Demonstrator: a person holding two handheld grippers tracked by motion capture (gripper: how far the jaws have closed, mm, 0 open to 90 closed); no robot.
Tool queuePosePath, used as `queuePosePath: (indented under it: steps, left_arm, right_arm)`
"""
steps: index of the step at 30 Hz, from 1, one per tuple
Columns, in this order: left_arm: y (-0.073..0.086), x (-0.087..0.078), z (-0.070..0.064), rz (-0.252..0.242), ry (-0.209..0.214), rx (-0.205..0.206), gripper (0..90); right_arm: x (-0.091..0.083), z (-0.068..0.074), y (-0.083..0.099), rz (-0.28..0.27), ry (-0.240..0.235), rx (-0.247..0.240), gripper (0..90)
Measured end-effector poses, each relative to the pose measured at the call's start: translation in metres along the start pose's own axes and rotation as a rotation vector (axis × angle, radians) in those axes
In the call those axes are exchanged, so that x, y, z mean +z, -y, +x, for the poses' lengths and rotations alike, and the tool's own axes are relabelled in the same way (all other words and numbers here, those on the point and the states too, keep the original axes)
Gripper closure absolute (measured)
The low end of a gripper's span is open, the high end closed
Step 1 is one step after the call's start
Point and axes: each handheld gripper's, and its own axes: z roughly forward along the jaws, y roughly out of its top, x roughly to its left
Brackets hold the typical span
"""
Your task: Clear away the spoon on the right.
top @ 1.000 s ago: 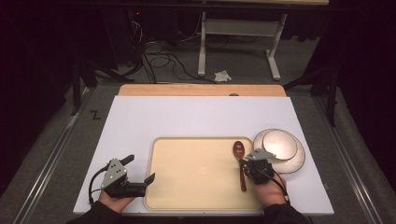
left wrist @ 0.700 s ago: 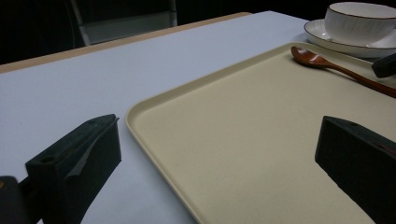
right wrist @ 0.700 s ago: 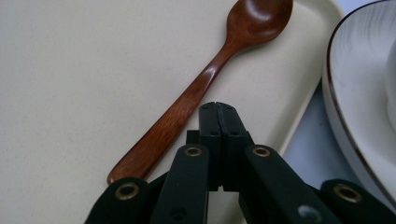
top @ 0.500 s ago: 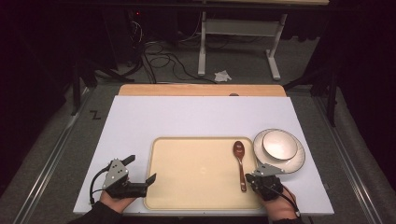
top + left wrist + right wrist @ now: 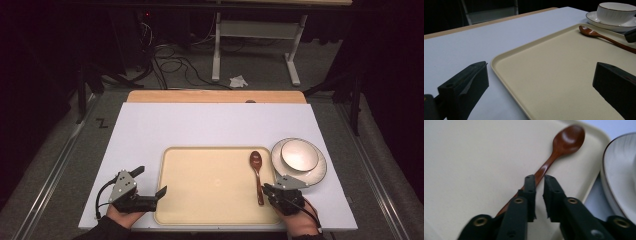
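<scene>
The wooden spoon (image 5: 257,176) lies along the right side of the cream tray (image 5: 210,186), bowl end toward the top of the frame. The right tongs (image 5: 270,191), nearly closed but gripping nothing, sit at its handle end. The left tongs (image 5: 150,183), at lower left, gape wide over the tray's left edge.

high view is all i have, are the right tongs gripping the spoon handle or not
observer: no. In the right gripper view the right tongs are almost shut with nothing between them; the spoon handle passes beneath one jaw.
operator: and the left tongs
observer: the left tongs are wide open, facing the tray rim, holding nothing.
operator: are those white rounds flat
observer: no, the left gripper view shows a ribbed bowl standing on a plate.
</scene>
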Motion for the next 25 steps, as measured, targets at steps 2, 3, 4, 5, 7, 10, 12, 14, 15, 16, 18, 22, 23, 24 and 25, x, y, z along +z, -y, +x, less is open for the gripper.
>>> queuePosePath:
  steps: [2, 3, 4, 5, 7, 10, 12, 14, 15, 16, 18, 22, 23, 24, 25]
  left_arm:
    - [0.0, 0.0, 0.0, 0.003, -0.001, -0.002, 0.9]
    - [0.001, 0.001, 0.0, 0.003, -0.001, -0.003, 0.9]
    - [0.001, 0.001, 0.0, 0.004, 0.001, -0.003, 0.9]
    - [0.001, 0.002, 0.0, 0.007, 0.001, -0.003, 0.9]
    - [0.001, 0.002, 0.0, 0.013, 0.0, -0.003, 0.9]
    - [0.002, 0.003, 0.0, 0.015, -0.006, -0.009, 0.9]
    - [0.002, 0.003, 0.0, 0.014, -0.01, -0.011, 0.9]
    - [0.002, 0.004, -0.001, 0.016, -0.011, -0.01, 0.7]
    - [0.002, 0.004, -0.001, 0.017, -0.011, -0.008, 0.7]
    - [0.002, 0.005, -0.001, 0.018, -0.011, -0.006, 0.7]
    - [0.002, 0.006, -0.001, 0.024, -0.009, -0.002, 0.7]
    - [0.002, 0.007, -0.001, 0.026, -0.007, 0.0, 0.7]
    - [0.002, 0.006, -0.001, 0.026, -0.005, 0.001, 0.7]
    - [0.002, 0.006, -0.001, 0.025, -0.004, 0.001, 0.7]
    - [0.002, 0.006, -0.001, 0.025, -0.004, 0.001, 0.7]
  right_arm:
    - [-0.008, -0.004, 0.001, -0.067, -0.019, 0.022, 69.7]
    - [-0.012, -0.006, 0.001, -0.099, -0.028, 0.035, 64.3]
    - [-0.017, -0.009, 0.002, -0.132, -0.04, 0.059, 59.6]
    - [-0.022, -0.011, 0.003, -0.168, -0.051, 0.079, 55.0]
    - [-0.032, -0.013, 0.006, -0.225, -0.052, 0.099, 42.1]
    - [-0.042, -0.015, 0.009, -0.276, -0.009, 0.085, 23.9]
    - [-0.047, -0.017, 0.012, -0.283, 0.004, 0.094, 13.3]
    - [-0.049, -0.02, 0.015, -0.288, 0.014, 0.103, 4.7]
    - [-0.05, -0.021, 0.017, -0.287, 0.019, 0.105, 2.1]
    - [-0.051, -0.022, 0.019, -0.292, 0.024, 0.111, 0.8]
    - [-0.052, -0.023, 0.021, -0.298, 0.025, 0.122, 0.9]
    - [-0.052, -0.022, 0.02, -0.31, 0.027, 0.112, 0.9]
    - [-0.051, -0.021, 0.02, -0.313, 0.028, 0.115, 1.0]
    - [-0.051, -0.02, 0.019, -0.321, 0.026, 0.105, 2.9]
    - [-0.051, -0.019, 0.019, -0.323, 0.016, 0.11, 6.2]
